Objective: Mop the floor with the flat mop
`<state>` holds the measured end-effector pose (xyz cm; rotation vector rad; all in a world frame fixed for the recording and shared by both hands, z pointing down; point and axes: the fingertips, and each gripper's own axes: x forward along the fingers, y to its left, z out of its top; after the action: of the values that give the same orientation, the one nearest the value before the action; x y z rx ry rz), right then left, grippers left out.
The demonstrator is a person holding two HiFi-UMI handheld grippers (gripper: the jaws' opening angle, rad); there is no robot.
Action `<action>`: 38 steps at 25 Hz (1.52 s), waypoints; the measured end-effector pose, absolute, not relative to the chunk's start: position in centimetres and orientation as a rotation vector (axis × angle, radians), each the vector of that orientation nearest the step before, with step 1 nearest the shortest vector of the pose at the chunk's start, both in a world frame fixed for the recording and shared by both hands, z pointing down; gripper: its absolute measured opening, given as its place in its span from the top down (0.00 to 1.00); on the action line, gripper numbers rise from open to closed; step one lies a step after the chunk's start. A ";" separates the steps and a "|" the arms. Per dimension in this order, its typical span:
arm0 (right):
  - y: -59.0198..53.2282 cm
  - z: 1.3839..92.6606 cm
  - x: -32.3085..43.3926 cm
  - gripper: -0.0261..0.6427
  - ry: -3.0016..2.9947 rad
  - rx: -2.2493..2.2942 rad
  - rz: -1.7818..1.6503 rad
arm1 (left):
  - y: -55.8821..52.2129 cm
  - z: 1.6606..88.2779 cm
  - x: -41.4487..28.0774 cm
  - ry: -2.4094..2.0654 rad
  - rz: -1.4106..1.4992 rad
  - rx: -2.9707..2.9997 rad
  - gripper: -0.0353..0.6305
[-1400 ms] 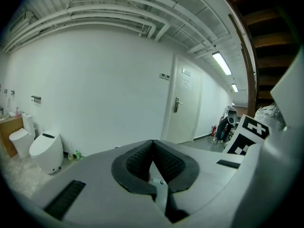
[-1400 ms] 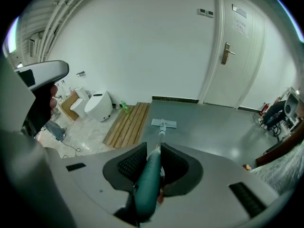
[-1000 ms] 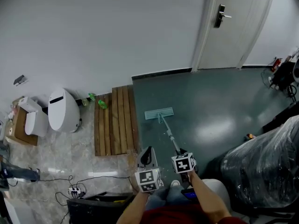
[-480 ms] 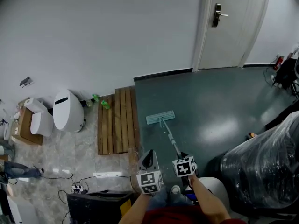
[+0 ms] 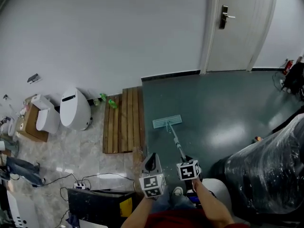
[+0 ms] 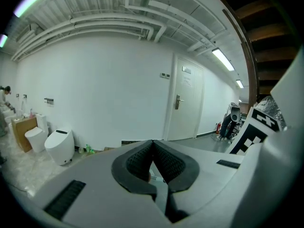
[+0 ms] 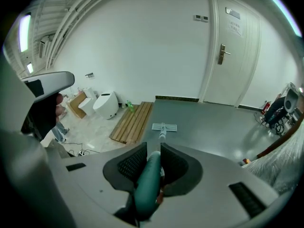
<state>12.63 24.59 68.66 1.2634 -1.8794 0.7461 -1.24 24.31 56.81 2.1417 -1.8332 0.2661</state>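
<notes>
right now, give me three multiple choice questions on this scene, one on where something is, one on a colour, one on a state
1. Where does the mop head lie?
A) on the wooden slat mat
B) on the dark floor beside the mat
C) on the pale tiles by the toilet

2. What colour is the mop handle between the jaws of the right gripper?
A) teal
B) red
C) yellow

3. What state is the left gripper in?
A) shut on the handle
B) wide open
C) shut on nothing

Answers:
1 B, the head rests on dark floor just right of the mat.
2 A, the right gripper view shows a teal grip clamped between the jaws.
3 C, its jaw tips meet with nothing between them.
</notes>
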 end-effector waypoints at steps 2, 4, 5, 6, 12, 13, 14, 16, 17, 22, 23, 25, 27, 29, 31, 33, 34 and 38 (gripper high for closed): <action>25.1 68.7 12.5 0.81 -1.877 1.267 0.748 | 25.2 56.7 -1.7 -1.846 0.271 2.128 0.93; 25.3 68.9 12.2 0.81 -1.875 1.277 0.749 | 25.8 57.0 -2.3 -1.851 0.274 2.117 0.92; 25.4 68.9 12.0 0.81 -1.874 1.281 0.749 | 25.9 57.1 -2.6 -1.851 0.276 2.116 0.93; 25.6 68.9 11.6 0.81 -1.872 1.282 0.750 | 26.1 57.2 -3.0 -1.850 0.281 2.119 0.93; 26.0 68.6 9.9 0.81 -1.858 1.294 0.758 | 25.3 57.8 -5.1 -1.813 0.279 2.143 0.93; 26.1 68.5 9.6 0.81 -1.855 1.296 0.757 | 25.3 57.7 -5.3 -1.808 0.278 2.148 0.93; 26.2 68.5 9.3 0.81 -1.853 1.297 0.754 | 25.3 57.7 -5.7 -1.808 0.275 2.151 0.92; 25.9 68.1 8.6 0.81 -1.854 1.306 0.750 | 25.0 57.2 -6.4 -1.813 0.265 2.159 0.92; 25.9 67.9 8.2 0.81 -1.851 1.313 0.753 | 25.0 57.0 -6.8 -1.813 0.259 2.163 0.93; 26.1 68.9 6.7 0.81 -1.832 1.298 0.735 | 25.0 57.3 -8.6 -1.807 0.242 2.138 0.93; 26.3 69.2 6.7 0.81 -1.828 1.295 0.735 | 25.1 57.4 -8.8 -1.809 0.245 2.135 0.92; 26.2 69.3 6.7 0.81 -1.824 1.301 0.738 | 25.0 57.6 -8.9 -1.808 0.246 2.134 0.93; 25.9 69.2 6.5 0.81 -1.824 1.307 0.734 | 24.7 57.4 -9.2 -1.807 0.241 2.136 0.92; 25.6 69.1 6.2 0.81 -1.822 1.312 0.738 | 24.5 57.3 -9.6 -1.808 0.236 2.135 0.92; 25.3 69.1 5.9 0.81 -1.819 1.314 0.741 | 24.2 57.2 -10.1 -1.807 0.232 2.140 0.92; 25.0 69.2 5.4 0.81 -1.817 1.313 0.740 | 23.8 57.2 -10.6 -1.807 0.229 2.147 0.93; 24.8 69.3 5.2 0.81 -1.815 1.314 0.739 | 23.6 57.3 -10.9 -1.805 0.228 2.147 0.92; 24.3 69.4 4.0 0.81 -1.809 1.322 0.740 | 22.9 57.7 -12.3 -1.789 0.217 2.150 0.93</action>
<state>3.95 24.28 69.37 1.3219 -1.8090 0.7405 -12.25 22.86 57.72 2.1501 -1.7890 0.2174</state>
